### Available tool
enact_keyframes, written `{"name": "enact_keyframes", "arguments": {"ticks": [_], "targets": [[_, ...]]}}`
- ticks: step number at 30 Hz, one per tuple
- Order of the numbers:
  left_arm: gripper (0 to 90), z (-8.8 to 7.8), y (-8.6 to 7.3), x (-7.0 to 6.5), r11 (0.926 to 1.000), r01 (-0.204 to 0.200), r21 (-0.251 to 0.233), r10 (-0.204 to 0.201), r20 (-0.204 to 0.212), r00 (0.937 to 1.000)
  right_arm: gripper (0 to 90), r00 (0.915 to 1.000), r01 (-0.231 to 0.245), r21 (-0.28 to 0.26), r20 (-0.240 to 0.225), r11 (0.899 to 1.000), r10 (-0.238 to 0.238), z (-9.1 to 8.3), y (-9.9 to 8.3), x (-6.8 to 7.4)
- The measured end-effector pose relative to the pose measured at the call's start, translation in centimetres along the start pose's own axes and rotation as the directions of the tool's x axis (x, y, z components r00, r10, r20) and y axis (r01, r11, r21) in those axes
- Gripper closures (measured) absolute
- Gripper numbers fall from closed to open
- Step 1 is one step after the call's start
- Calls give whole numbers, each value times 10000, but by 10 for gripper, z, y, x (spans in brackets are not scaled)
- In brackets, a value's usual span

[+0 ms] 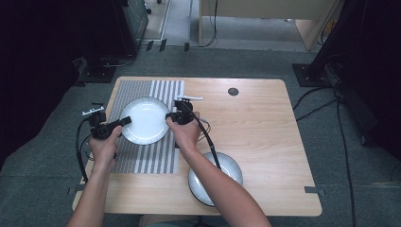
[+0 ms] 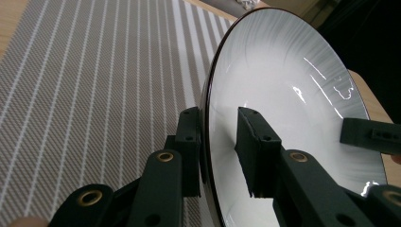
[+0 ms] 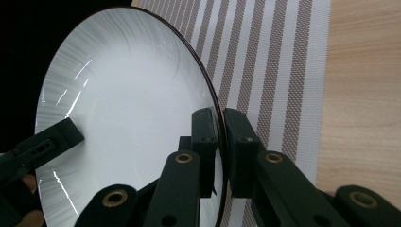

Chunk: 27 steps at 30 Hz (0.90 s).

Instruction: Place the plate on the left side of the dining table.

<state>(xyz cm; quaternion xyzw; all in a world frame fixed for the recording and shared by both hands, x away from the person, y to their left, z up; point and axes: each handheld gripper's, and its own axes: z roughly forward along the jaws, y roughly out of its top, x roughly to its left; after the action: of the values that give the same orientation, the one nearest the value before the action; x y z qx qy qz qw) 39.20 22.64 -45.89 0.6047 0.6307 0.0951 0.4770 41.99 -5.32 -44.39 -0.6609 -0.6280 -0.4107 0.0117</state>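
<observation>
Both tongs hold one white plate (image 1: 144,119) by opposite rims over the striped mat (image 1: 142,158): left tongs (image 2: 221,151) loosely astride, right tongs (image 3: 220,151) clamped. Second plate (image 1: 231,168) sits empty on the bench (image 1: 265,123).

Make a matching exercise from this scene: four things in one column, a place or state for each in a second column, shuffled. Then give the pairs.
Things
1. white plate
2. second plate
3. striped placemat
4. dark round spot

Places or states
A. far part of the bare wood, right of the mat
B. near edge of the table, partly under a forearm
C. gripped at its rim from both sides
D. spread flat on the table's left part

Pairs: 1-C, 2-B, 3-D, 4-A
</observation>
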Motion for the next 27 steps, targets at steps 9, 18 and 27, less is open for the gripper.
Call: {"name": "enact_keyframes", "arguments": {"ticks": [9,18,27], "targets": [[736,21,11,16,9998,181,29,-181,-267,9995,832,9994,-335,315,113,9989,332,33,18,-4],[734,43,16,32,9971,574,492,-531,-847,9950,830,9978,-533,431,408,9976,516,63,18,-9],[732,55,18,42,9912,845,1017,-755,-895,9931,831,9982,-295,168,519,9994,286,75,16,-13]]}}
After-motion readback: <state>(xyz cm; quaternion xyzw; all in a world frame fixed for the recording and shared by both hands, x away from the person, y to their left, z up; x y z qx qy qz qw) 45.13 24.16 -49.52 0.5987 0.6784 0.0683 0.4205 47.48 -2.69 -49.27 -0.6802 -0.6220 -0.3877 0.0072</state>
